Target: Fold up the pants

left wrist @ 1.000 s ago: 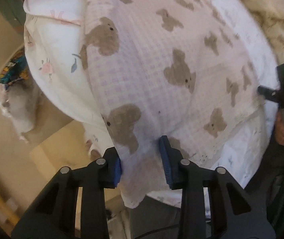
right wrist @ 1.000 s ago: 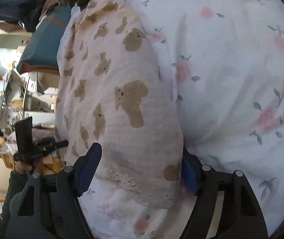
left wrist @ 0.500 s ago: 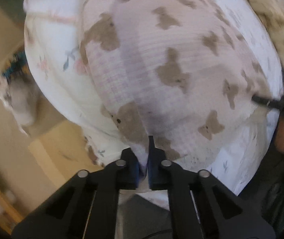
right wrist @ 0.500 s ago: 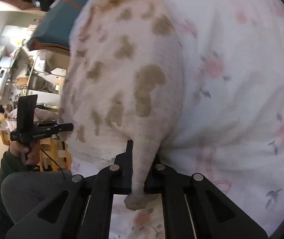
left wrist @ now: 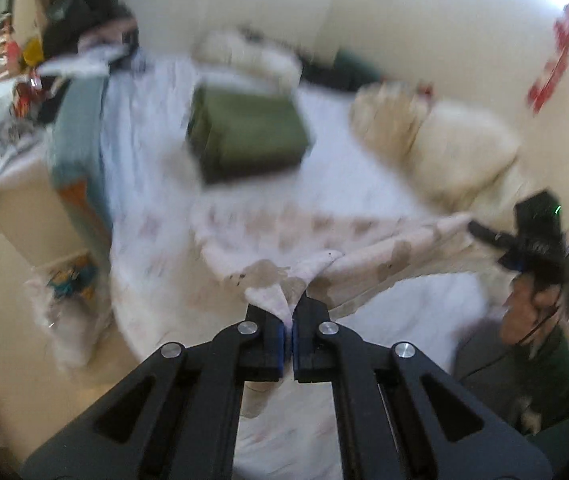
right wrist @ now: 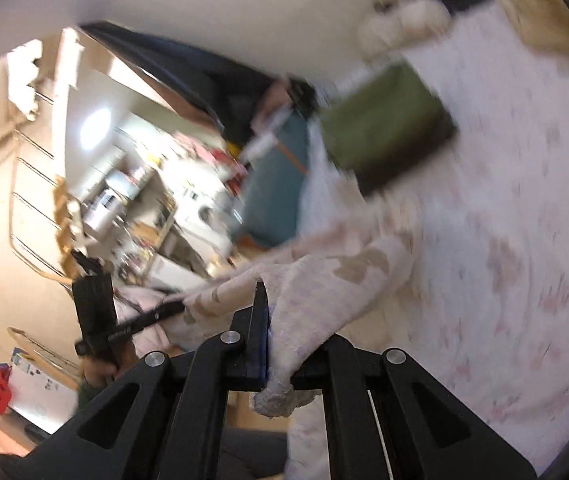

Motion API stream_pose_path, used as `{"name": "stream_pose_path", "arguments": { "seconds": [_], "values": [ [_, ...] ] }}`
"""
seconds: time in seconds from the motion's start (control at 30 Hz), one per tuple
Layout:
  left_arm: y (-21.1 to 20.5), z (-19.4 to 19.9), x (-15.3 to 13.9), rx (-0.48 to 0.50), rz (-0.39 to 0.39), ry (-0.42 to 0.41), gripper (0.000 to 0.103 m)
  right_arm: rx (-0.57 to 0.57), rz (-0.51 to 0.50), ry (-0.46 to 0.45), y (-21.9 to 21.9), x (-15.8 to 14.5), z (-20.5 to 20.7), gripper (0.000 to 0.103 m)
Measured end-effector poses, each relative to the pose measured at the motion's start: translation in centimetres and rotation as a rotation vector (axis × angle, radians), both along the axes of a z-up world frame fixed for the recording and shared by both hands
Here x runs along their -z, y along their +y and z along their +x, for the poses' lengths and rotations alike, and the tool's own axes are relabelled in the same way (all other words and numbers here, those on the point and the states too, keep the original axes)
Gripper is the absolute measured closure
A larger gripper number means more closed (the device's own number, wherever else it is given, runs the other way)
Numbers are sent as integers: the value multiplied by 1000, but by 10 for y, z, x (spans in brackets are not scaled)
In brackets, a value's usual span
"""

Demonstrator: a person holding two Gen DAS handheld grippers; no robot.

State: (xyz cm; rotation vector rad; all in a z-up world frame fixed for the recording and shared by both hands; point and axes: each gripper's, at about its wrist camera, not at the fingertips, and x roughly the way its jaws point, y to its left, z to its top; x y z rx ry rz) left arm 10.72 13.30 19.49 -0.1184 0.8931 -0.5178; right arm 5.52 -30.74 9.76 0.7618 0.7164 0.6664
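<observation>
A: Bed with white floral sheet (left wrist: 364, 184) is carrying a folded olive-green cloth stack (left wrist: 248, 136); cream wall behind.

B: Pink bear-print pants (left wrist: 308, 236) are hanging stretched over it. Left tool (left wrist: 288, 336) is clamping one edge, right tool (right wrist: 280, 344) another.

A: Right view alone is showing cluttered shelves (right wrist: 156, 208); left view, cream pillows (left wrist: 452, 148).

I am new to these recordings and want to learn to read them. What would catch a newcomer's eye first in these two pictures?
First, the pale pink bear-print pants, lifted and stretched between the left gripper and right gripper, each shut on an edge. Next, the folded olive-green garment, lying further back on the floral bedsheet. Both views are motion-blurred.
</observation>
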Motion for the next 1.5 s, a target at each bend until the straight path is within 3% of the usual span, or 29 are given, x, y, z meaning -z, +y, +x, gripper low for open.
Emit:
{"name": "stream_pose_path", "arguments": {
  "seconds": [0.17, 0.33, 0.57, 0.63, 0.73, 0.87, 0.97, 1.07, 1.17, 1.23, 1.3, 1.4, 1.5],
  "values": [
    [-17, -23, -66, -30, -133, -129, 102, 17, 2, -124, -37, -92, -10, 98],
    [-35, -17, -79, -39, -151, -165, 102, 34, -30, -136, -58, -130, -15, 98],
    [-57, 17, -48, -87, -97, -117, 102, 57, -100, -45, -70, -116, 18, 98],
    [-53, 34, -43, -130, -156, -105, 102, 64, -122, -37, -69, -112, 35, 98],
    [-53, 41, -51, -152, -161, -164, 102, 75, -162, -49, -63, -112, 51, 98],
    [-44, 21, -61, -127, -228, -274, 102, 76, -144, -108, -62, -117, 49, 98],
    [-37, 2, -45, -105, -224, -274, 101, 57, -164, -129, -61, -113, 39, 98],
    [-40, -16, -8, -109, -156, -217, 100, 32, -191, -59, -60, -81, 30, 97],
    [-39, -25, 61, -155, -139, 15, 100, 7, -230, 70, -57, -23, 15, 97],
    [-43, -32, 127, -182, -93, 239, 100, -14, -253, 194, -56, 29, 3, 97],
    [-51, -41, 172, -181, -2, 364, 101, -26, -280, 321, -56, 80, -8, 97],
    [-56, -69, 227, -248, 86, 467, 100, -1, -291, 601, -58, 170, -42, 97],
    [-65, -93, 267, -215, 193, 566, 101, 5, -327, 739, -53, 217, -72, 97]
  ]
}}
